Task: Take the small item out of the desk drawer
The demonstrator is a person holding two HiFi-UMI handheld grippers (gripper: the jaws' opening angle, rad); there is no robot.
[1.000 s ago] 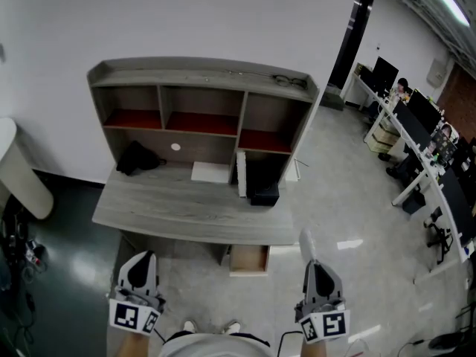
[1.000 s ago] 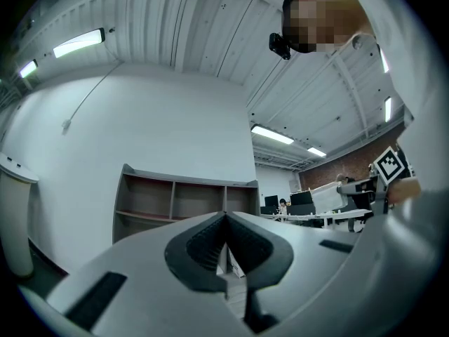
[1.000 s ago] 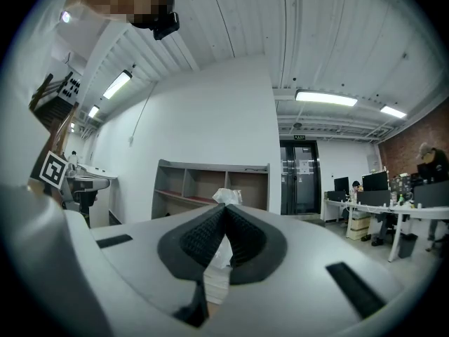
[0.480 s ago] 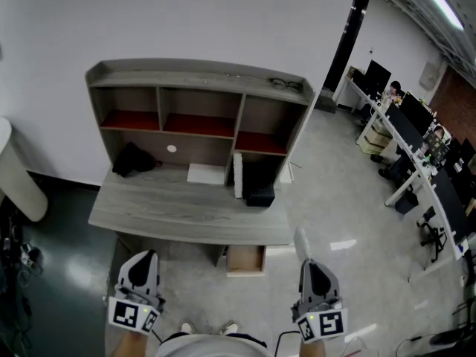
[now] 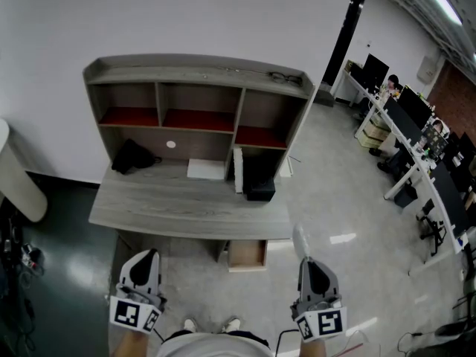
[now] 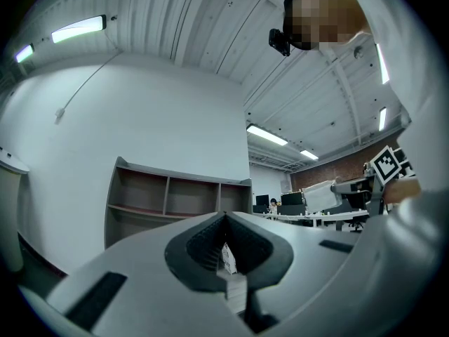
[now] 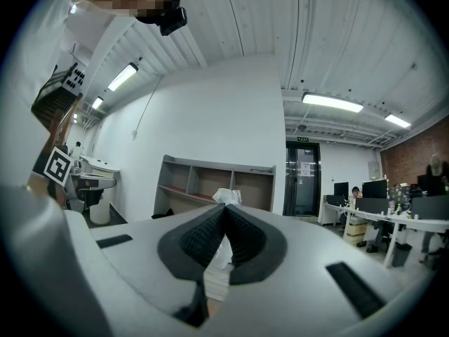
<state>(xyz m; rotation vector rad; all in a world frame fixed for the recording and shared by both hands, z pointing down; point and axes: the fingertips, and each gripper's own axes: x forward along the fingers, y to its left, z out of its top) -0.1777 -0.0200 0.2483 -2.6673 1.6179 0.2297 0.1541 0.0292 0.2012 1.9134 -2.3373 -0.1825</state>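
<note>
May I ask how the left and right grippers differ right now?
The right gripper is shut on a crumpled white item that sticks out past its tips; the left gripper is shut on nothing. In the head view the left gripper hangs before the desk's left half, the right gripper near its right corner. Both point toward the desk, short of it.

The desk (image 5: 186, 207) looks like matt grey wood with visible grain. The floor (image 5: 335, 192) is smooth and glossy. The left gripper (image 6: 226, 220) and right gripper (image 7: 224, 213) have smooth matt grey plastic shells and ribbed black pads (image 7: 200, 237). The white item (image 7: 226, 196) looks crumpled, like paper or thin film.
</note>
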